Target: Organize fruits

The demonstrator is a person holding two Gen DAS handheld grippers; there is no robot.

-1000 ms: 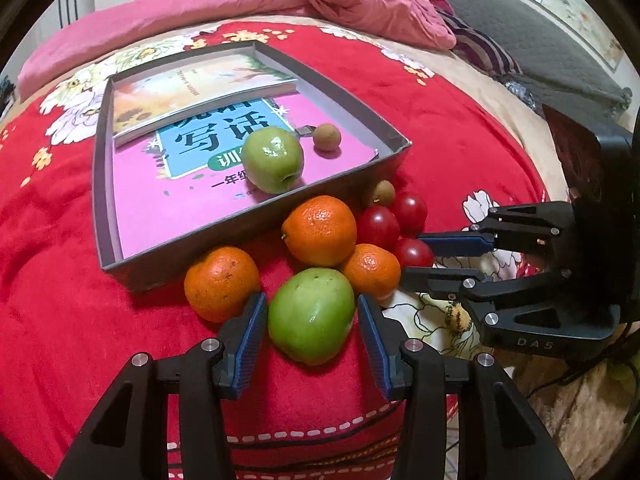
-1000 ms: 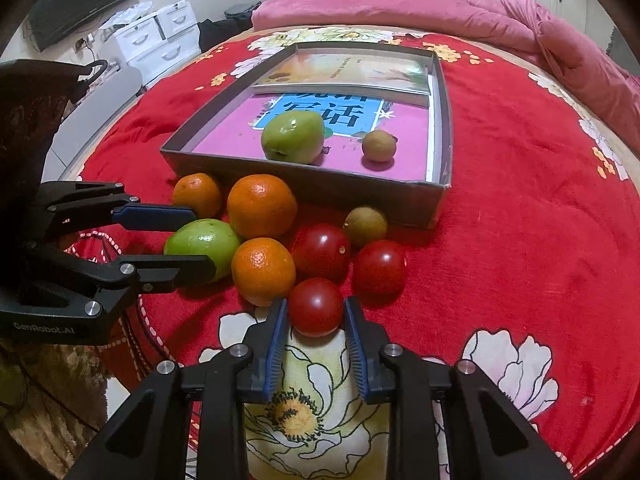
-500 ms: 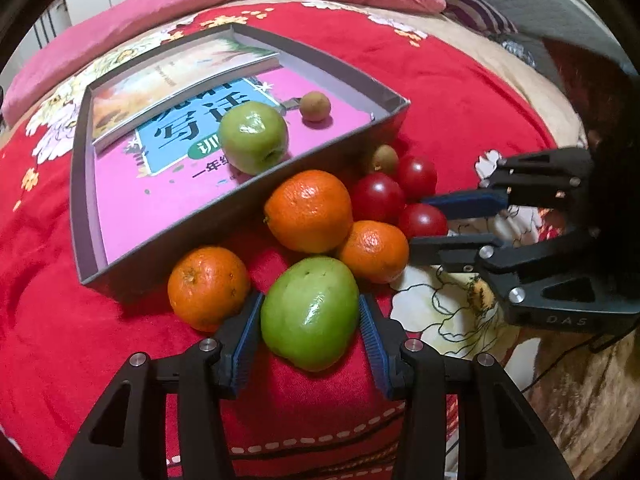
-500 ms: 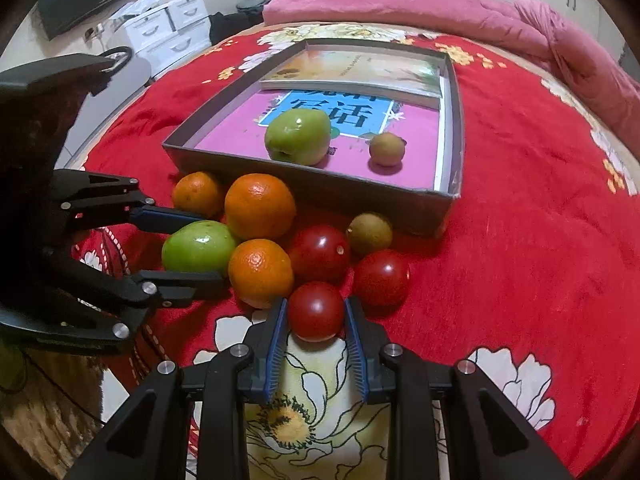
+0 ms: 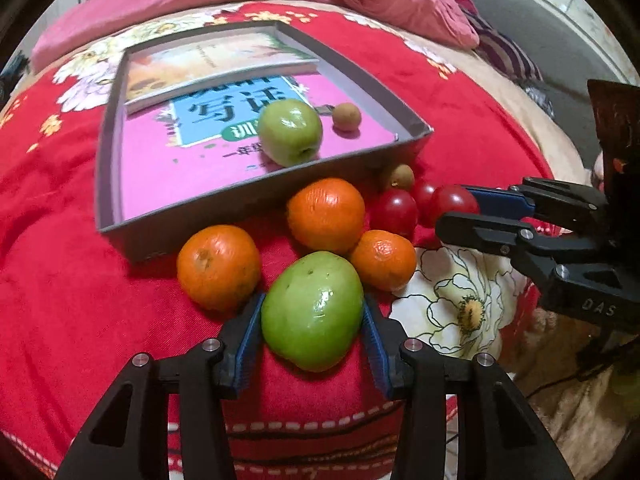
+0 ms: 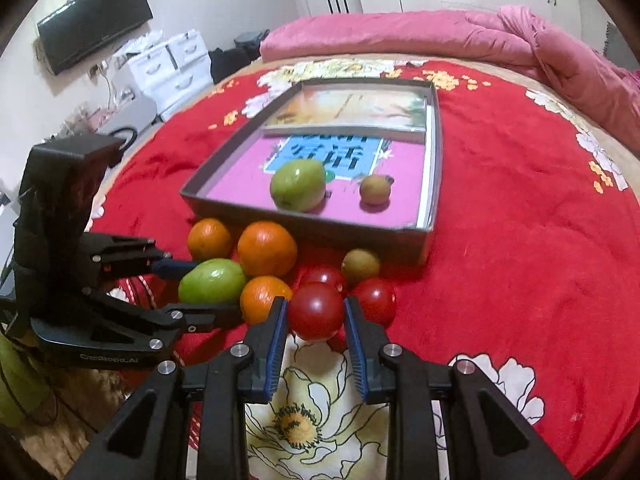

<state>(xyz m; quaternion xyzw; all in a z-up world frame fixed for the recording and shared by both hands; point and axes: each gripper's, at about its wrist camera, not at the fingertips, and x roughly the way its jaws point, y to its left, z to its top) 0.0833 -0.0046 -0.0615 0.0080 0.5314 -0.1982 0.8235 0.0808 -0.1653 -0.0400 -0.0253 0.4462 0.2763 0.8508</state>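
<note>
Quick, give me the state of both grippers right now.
Left gripper: shut on the green apple.
Right gripper: shut on a red tomato.

We cannot read the blue words on the pink book (image 5: 224, 120), because the green apple in the box (image 5: 290, 132) covers part of them. One red tomato (image 5: 424, 192) peeks out behind another. The right gripper (image 5: 460, 212) hides part of the tomato it holds (image 5: 456, 200).
</note>
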